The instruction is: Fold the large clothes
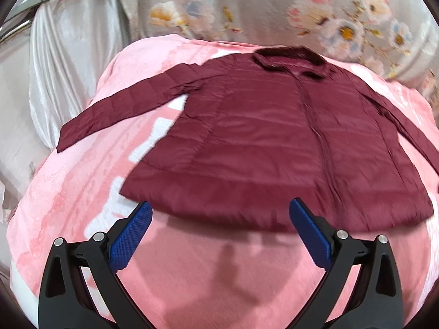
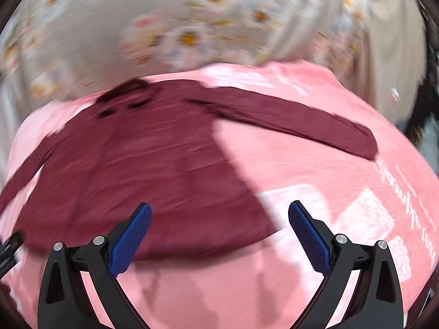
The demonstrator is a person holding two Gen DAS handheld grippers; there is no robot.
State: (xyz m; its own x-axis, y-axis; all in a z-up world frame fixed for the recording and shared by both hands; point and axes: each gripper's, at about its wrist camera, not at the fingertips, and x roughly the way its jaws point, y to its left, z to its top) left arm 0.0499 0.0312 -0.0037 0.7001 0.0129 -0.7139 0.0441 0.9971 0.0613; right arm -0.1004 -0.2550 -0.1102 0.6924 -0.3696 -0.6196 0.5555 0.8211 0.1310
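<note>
A: Ahead of the left gripper (image 1: 219, 213), item one is listed: a maroon jacket (image 1: 274, 137), laid flat and front up on a pink blanket (image 1: 205, 260), collar (image 1: 288, 57) at the far end, hem (image 1: 260, 213) just beyond the fingertips. Fingers are spread wide; nothing is held between the blue pads (image 1: 129, 238).

B: Item two, the right gripper (image 2: 219, 213): likewise spread, nothing gripped. The hem corner (image 2: 258, 233) is seen between and just ahead of its fingers; one sleeve (image 2: 301, 120) is stretched out far beyond the right finger. The view is blurred, so finer detail cannot be told.

A: Other sleeve (image 1: 118, 109): extended far beyond the left finger of the left gripper, lying flat. A floral curtain (image 1: 274, 8) is noted behind.

B: Step in hand, as judged: the start, an approach. No fold is yet made; the garment is fully spread.

A: Next move, as judged: a sleeve or a side edge is to be pinched and carried across the body. Both layers of the slippery padded fabric should be caught, and each gripper lowered until the cloth is between its pads before closing.
</note>
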